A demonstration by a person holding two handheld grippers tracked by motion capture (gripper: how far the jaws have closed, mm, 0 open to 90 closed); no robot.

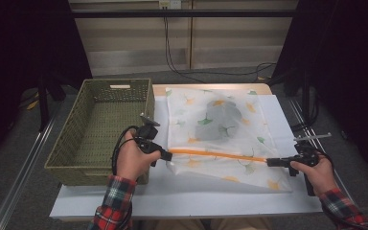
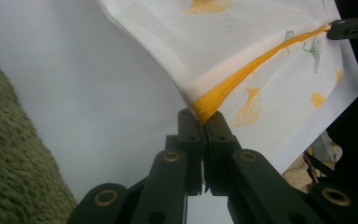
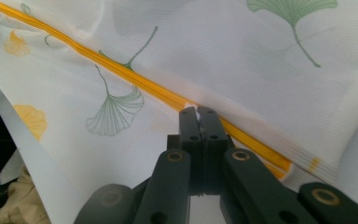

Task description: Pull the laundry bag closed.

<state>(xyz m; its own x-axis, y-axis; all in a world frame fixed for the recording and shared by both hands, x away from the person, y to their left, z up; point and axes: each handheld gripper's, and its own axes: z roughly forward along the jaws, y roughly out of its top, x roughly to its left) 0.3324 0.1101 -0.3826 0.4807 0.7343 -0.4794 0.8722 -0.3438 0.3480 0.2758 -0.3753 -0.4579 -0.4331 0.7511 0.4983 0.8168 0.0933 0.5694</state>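
Note:
A white mesh laundry bag point(image 1: 220, 129) printed with ginkgo leaves lies on the table, and a dark shape shows through its middle. An orange zipper point(image 1: 215, 155) runs across its near part. My left gripper point(image 1: 167, 155) is shut on the zipper's left end, which the left gripper view shows as an orange corner point(image 2: 209, 105) pinched between my jaws point(image 2: 204, 116). My right gripper point(image 1: 270, 162) is shut at the zipper's right end. In the right gripper view its tips point(image 3: 198, 113) pinch a small white pull on the orange zipper point(image 3: 135, 81). The zipper is stretched taut between both grippers.
A green woven basket point(image 1: 72, 146) stands at the table's left, close beside my left hand. A white sheet point(image 1: 191, 194) covers the table under the bag. Dark stands and cables lie on the floor beyond the table's far edge.

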